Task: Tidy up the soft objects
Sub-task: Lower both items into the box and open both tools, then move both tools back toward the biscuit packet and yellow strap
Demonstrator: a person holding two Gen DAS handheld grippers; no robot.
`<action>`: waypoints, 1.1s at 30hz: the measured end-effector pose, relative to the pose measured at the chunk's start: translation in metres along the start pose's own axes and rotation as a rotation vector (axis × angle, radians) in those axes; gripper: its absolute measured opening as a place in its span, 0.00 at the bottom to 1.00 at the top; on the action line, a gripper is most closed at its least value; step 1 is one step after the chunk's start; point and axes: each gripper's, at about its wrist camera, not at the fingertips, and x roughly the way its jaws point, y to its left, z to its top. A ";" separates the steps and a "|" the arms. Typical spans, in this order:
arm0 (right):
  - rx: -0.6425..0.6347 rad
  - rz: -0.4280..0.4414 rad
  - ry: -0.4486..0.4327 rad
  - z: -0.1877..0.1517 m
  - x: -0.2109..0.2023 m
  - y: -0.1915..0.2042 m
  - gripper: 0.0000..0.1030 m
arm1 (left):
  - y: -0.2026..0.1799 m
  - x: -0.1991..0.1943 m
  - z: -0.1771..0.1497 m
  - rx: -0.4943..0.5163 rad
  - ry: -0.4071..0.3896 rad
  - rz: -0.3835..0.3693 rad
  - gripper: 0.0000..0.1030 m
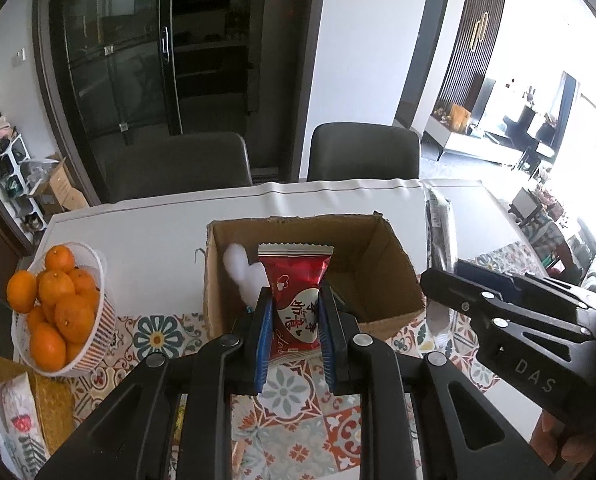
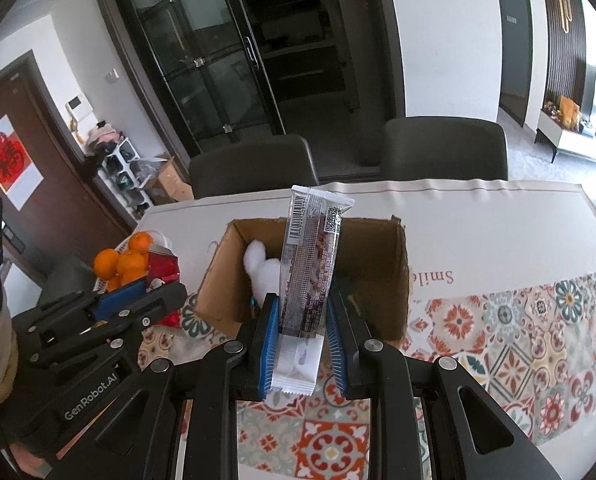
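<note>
My left gripper (image 1: 295, 312) is shut on a red snack packet (image 1: 295, 280) and holds it upright at the near edge of an open cardboard box (image 1: 394, 268). A white fluffy toy (image 1: 243, 272) lies inside the box at its left. My right gripper (image 2: 302, 320) is shut on a long silver-white snack bar wrapper (image 2: 312, 264), upright just in front of the same box (image 2: 382, 256); the white toy (image 2: 263, 270) shows behind it. The left gripper (image 2: 137, 292) with the red packet (image 2: 162, 268) shows at the left in the right wrist view.
A white basket of oranges (image 1: 57, 308) stands left of the box on the patterned tablecloth (image 1: 289, 396). A patterned packet (image 1: 17, 420) lies at the near left. Two dark chairs (image 1: 362, 152) stand behind the table. The right gripper's body (image 1: 510, 320) is close on the right.
</note>
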 end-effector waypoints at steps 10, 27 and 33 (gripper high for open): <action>-0.012 -0.034 0.048 0.022 0.034 -0.010 0.24 | 0.004 0.042 0.021 -0.001 0.064 -0.006 0.21; 0.045 -0.065 0.123 0.026 0.081 -0.032 0.36 | 0.013 0.087 0.025 -0.008 0.128 0.054 0.40; 0.012 -0.080 0.092 0.019 0.064 -0.018 0.36 | 0.020 0.070 0.013 -0.015 0.120 0.071 0.40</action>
